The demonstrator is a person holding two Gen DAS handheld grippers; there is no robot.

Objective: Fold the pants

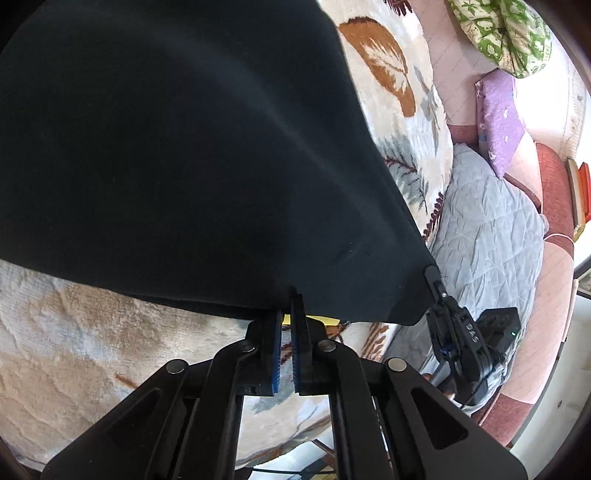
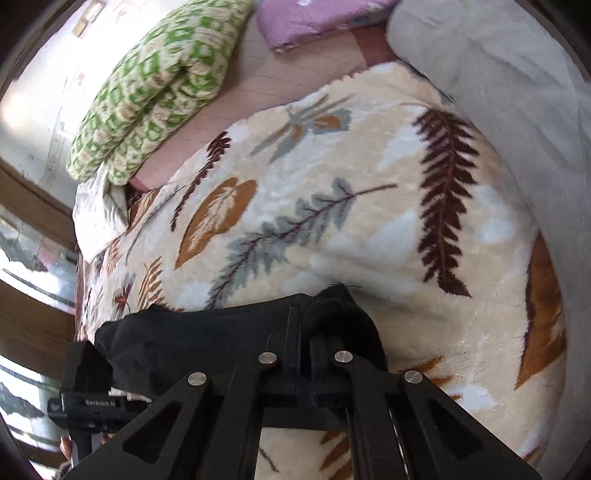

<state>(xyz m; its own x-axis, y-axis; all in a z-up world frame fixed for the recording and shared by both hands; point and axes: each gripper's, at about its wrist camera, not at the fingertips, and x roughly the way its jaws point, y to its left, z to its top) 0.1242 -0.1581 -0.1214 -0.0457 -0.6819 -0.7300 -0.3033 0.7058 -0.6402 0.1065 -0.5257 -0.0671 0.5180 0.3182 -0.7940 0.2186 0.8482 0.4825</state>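
Note:
Black pants [image 1: 184, 147] hang stretched and fill most of the left wrist view. My left gripper [image 1: 290, 300] is shut on their lower edge, blue pads pinching the cloth. My right gripper [image 1: 433, 276] pinches the pants' corner further right, so the edge runs taut between the two. In the right wrist view my right gripper [image 2: 298, 314] is shut on a bunched fold of the pants [image 2: 184, 343], which trail off to the left towards the body of the left gripper [image 2: 86, 402]. The fingertips there are buried in the cloth.
Under the pants lies a cream plush blanket with leaf prints [image 2: 332, 192]. A grey quilt [image 1: 487, 236] lies beside it. A green patterned pillow [image 2: 155, 85] and a purple pillow [image 2: 314, 18] sit at the far end on pink bedding.

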